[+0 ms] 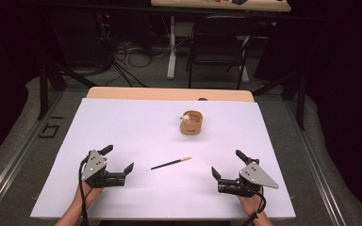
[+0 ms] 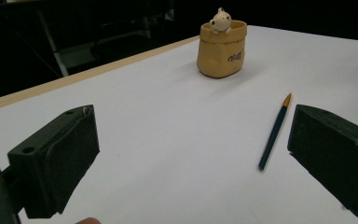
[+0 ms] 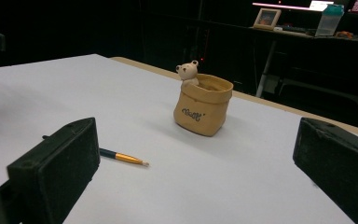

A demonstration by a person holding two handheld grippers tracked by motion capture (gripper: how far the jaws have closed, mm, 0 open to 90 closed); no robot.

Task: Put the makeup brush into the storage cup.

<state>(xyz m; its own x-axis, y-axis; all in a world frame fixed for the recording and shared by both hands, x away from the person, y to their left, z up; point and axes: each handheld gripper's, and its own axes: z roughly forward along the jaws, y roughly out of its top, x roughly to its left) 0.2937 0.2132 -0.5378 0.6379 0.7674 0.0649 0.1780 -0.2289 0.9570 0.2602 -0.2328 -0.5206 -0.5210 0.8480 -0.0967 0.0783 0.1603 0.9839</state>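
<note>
Evidently light, stiff and thin, the pencil (image 1: 171, 163) lay flat on the white table (image 1: 122, 122), between the left gripper (image 1: 120, 159) and right gripper (image 1: 225, 164), both spread wide and empty. Its smooth barrel probably rolled easily; mid-shaft offered the best hold.

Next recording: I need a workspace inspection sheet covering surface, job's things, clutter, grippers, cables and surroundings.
Surface: white sheet over a wooden table.
Job's things: pen lying flat between the grippers; tan pot with a small bear figure at its rim, upright, farther back.
Clutter: nothing seen.
Grippers: left gripper and right gripper both open, holding nothing.
Cables: one trails from each gripper; a tangle on the floor.
Surroundings: black chair, second table, dark room.
</note>
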